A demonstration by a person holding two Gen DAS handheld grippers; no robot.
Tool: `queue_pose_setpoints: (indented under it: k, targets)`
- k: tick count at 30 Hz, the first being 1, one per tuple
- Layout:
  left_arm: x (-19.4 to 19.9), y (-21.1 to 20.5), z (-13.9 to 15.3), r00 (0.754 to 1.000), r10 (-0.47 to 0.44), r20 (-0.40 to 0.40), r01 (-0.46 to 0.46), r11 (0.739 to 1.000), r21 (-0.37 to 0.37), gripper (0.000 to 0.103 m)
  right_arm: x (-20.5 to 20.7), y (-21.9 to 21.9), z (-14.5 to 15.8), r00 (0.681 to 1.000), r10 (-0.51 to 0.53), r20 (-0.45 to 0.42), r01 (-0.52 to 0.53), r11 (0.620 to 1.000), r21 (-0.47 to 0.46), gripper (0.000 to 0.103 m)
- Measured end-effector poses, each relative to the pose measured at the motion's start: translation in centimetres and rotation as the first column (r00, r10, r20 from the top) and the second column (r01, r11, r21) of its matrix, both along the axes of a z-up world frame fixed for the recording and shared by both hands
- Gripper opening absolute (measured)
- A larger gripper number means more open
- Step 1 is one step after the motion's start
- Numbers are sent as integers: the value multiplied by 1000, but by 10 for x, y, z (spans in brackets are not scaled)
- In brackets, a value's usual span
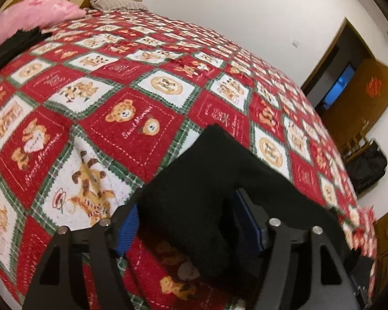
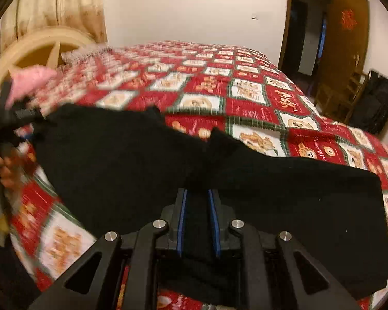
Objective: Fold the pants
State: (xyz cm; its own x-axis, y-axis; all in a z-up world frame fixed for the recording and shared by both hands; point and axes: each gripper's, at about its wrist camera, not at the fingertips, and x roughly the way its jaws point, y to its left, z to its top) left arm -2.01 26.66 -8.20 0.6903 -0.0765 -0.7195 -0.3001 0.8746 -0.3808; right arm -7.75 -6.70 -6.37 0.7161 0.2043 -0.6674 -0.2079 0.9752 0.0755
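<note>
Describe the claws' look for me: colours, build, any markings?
Both alike: the left claw and right claw have matte black angular linkage arms with triangular cutouts, silver round pivot pins, and black fingers faced with ribbed blue pads. No markings or cables show.

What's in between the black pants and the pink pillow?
In the right wrist view, only the red teddy-bear quilt lies between the black pants and the pink pillow; that stretch is blurred.
</note>
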Motion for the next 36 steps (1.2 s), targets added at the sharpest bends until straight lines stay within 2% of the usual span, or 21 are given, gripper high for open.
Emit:
queue_pose_setpoints:
  k: [1,2,3,5,7,9,14,18,20,22,25,27,31,35,36]
  targets:
    - [0,0,0,1000,10,8,-10,1000,-6,71,-2,-6,6,1000,-16,15,16,1000,11,18]
    - [0,-2,0,1000,15,13,-15,1000,-3,67,-5,-11,11,999,-29,33,28,1000,14,18]
    - [0,-3,1,1000,20,19,-20,1000,10,50,-9,-17,17,998,-43,50,42,999,24,18]
    - [3,-4,1,1000,-5,16,5,1000,-8,31,-12,-25,22,996,-71,59,68,996,54,18]
    - [2,-6,4,1000,-9,26,10,1000,-17,28,-18,-43,29,991,-120,60,113,988,103,18]
    - [3,-11,12,999,-26,34,26,1000,15,26,-24,-60,35,983,-171,63,161,978,135,18]
    - [3,-30,52,989,-92,113,86,995,58,26,-49,-113,53,946,-316,78,297,936,188,18]
    - [2,-75,94,955,-215,202,196,974,112,26,-65,-148,60,914,-397,82,375,906,198,18]
    - [-3,-107,114,920,-304,249,275,950,146,26,-75,-165,61,894,-440,82,416,885,207,18]
    - [-8,-144,131,872,-396,287,361,917,169,26,-84,-177,61,879,-470,83,445,870,211,18]
    - [-18,-201,146,788,-529,316,491,848,198,26,-93,-193,59,857,-509,73,483,846,227,18]
    - [-27,-244,151,720,-614,323,567,789,237,26,-101,-203,56,844,-533,63,505,829,241,18]
    - [-48,-314,141,604,-738,302,668,675,312,25,-111,-218,50,830,-556,51,529,812,248,18]
    - [-68,-374,114,501,-834,231,750,551,365,25,-118,-227,45,819,-572,46,545,800,253,18]
    - [-73,-385,109,483,-848,218,757,530,383,25,-120,-230,43,815,-577,41,550,795,255,18]
